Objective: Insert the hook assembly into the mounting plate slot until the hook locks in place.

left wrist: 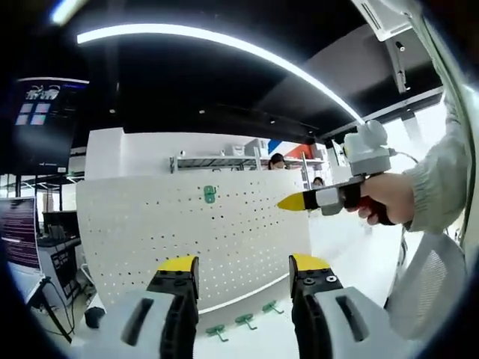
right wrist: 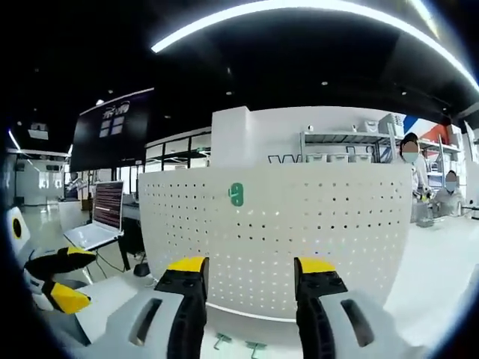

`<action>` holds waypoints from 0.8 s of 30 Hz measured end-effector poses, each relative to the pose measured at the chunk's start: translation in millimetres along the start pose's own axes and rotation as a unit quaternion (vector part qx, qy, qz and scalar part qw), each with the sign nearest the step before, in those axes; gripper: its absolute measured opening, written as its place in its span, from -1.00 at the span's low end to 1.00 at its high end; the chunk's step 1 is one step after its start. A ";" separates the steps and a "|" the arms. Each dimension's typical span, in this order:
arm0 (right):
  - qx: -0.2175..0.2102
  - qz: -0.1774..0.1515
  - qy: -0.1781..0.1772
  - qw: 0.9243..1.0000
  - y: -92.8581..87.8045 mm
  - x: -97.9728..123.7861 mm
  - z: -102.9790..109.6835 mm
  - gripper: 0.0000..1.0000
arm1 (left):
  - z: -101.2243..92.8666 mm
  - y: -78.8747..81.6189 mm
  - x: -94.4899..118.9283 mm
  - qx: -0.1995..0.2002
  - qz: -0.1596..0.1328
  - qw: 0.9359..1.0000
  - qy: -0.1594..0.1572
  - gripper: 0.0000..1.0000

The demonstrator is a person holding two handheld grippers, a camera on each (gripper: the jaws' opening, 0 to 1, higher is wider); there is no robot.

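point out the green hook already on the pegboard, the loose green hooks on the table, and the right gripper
mounted green hook (left wrist: 209, 194), left gripper view, its body
loose green hooks (left wrist: 245, 321), left gripper view, middle one
right gripper (left wrist: 290, 201), left gripper view, yellow tip

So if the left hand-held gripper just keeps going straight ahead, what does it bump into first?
Probably the white pegboard: the left hand-held gripper points at its lower part, jaws open and empty. Depth is hard to judge.

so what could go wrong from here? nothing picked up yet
1. Both grippers are open and empty; the loose green hooks lie small and close together below the pegboard, so the left gripper could nudge neighbours.
2. The right gripper is near the board face and could bump it.
3. The mounted hook sits high.
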State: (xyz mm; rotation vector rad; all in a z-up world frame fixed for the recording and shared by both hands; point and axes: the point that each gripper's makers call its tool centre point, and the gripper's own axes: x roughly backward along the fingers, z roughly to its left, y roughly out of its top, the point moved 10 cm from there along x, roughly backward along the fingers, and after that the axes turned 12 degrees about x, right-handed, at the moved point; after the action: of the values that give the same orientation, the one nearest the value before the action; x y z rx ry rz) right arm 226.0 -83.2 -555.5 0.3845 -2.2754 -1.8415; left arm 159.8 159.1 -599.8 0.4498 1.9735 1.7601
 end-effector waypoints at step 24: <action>0.026 0.004 0.021 0.999 -15.6 70.4 10.7 -0.09 | -6.8 -2.3 -1.3 -0.009 0.016 1.000 -0.018 0.00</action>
State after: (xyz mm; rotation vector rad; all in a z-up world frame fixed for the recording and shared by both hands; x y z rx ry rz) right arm 157.2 -98.6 -574.1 0.4167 -2.2976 -1.7551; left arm 157.4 152.4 -601.4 0.5070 1.9339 1.7764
